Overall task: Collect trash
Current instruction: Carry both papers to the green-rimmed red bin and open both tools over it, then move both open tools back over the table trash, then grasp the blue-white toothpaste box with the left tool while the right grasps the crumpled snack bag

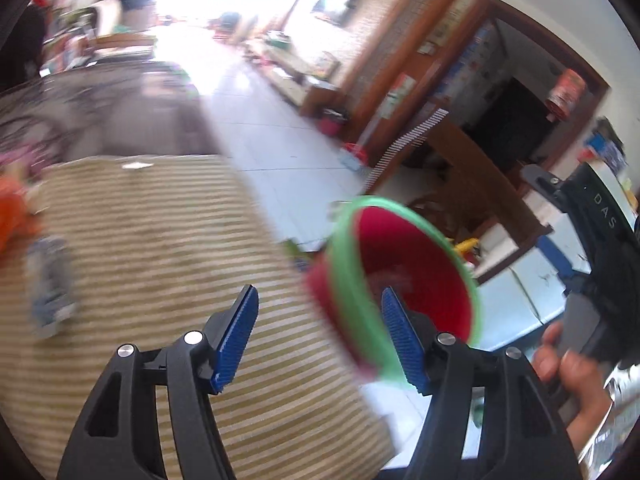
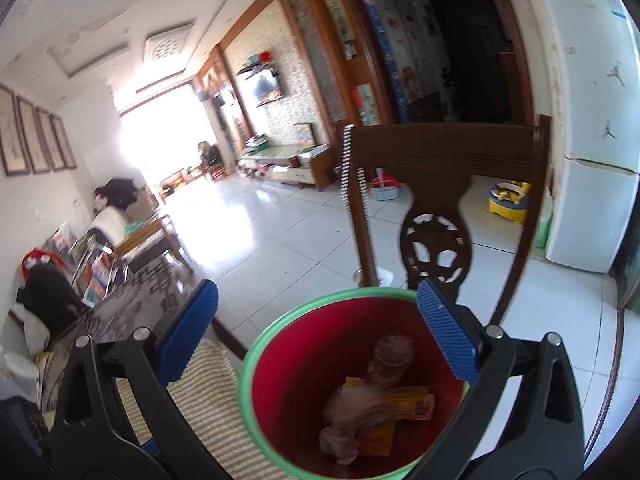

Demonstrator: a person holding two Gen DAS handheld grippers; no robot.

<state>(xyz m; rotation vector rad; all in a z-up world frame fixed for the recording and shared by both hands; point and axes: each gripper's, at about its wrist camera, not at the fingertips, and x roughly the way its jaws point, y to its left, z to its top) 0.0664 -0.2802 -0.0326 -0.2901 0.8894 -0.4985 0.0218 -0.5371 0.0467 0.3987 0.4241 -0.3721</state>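
Left gripper (image 1: 320,330) spread wide, blue ribbed pads apart, nothing between them; hovering above a striped tablecloth (image 1: 160,240) near its right-hand edge, where cloth gives way to pale floor tiles (image 1: 276,136). Just past that edge, a red bin with a green rim (image 1: 404,276), seen tilted and blurred, its mouth turned toward the lens and partly behind the right-hand pad; contact with that pad not clear. Out on the cloth to the left, a blurred grey-blue wrapper-like item (image 1: 50,284), an orange shape (image 1: 16,216) at the far left edge, and a small white scrap (image 1: 136,165) near the far border. At lower right, a hand (image 1: 568,372) wrapped round the black body of the other tool. Right gripper (image 2: 316,328) likewise open, fingers wide and holding nothing, poised over the same bin (image 2: 280,384), right-hand pad overlapping the rim in view, left-hand pad well clear of it. Inside the bin, crumpled brownish paper (image 2: 384,360) and yellow wrappers (image 2: 412,402) lying at the bottom. Tablecloth corner (image 2: 200,420) just beside the bin on the left. Directly beyond, a dark carved wooden chair back (image 2: 440,160); a white fridge (image 2: 588,120) at right; a yellow potty (image 2: 510,198) on the floor behind the chair. Wide stretch of bare tiled floor (image 2: 272,220) running toward the bright window.
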